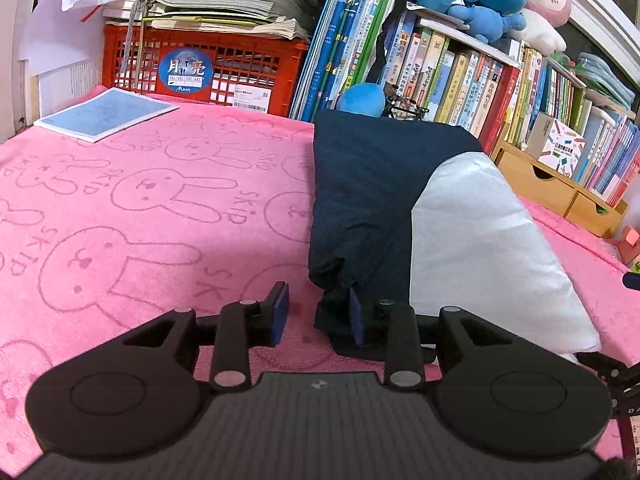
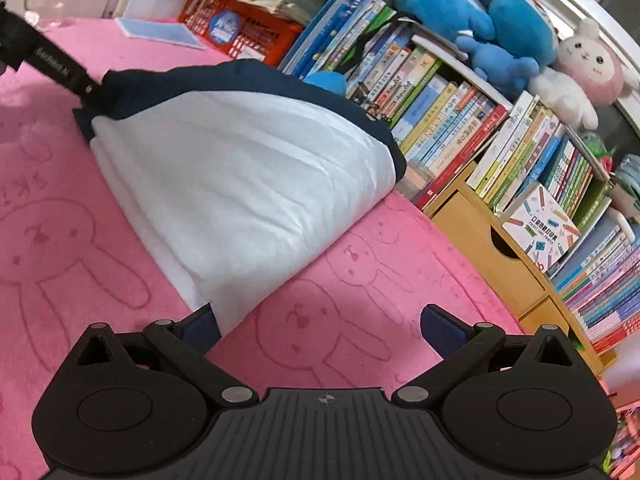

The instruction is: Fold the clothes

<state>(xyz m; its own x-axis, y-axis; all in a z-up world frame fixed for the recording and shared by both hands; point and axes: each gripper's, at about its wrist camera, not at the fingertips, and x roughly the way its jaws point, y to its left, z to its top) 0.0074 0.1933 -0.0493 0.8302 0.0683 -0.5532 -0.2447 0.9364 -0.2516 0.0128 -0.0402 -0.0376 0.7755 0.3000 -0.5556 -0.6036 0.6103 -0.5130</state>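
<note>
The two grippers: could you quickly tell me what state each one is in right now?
Left gripper: open, holding nothing; one pad rests against the navy garment.
Right gripper: open wide, holding nothing, beside the white garment.

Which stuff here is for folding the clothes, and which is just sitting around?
For the job:
- navy and white garment
- left gripper
- right gripper

Just lying about:
- blue booklet
- red crate
- books
- plush toys
- wooden drawers
</note>
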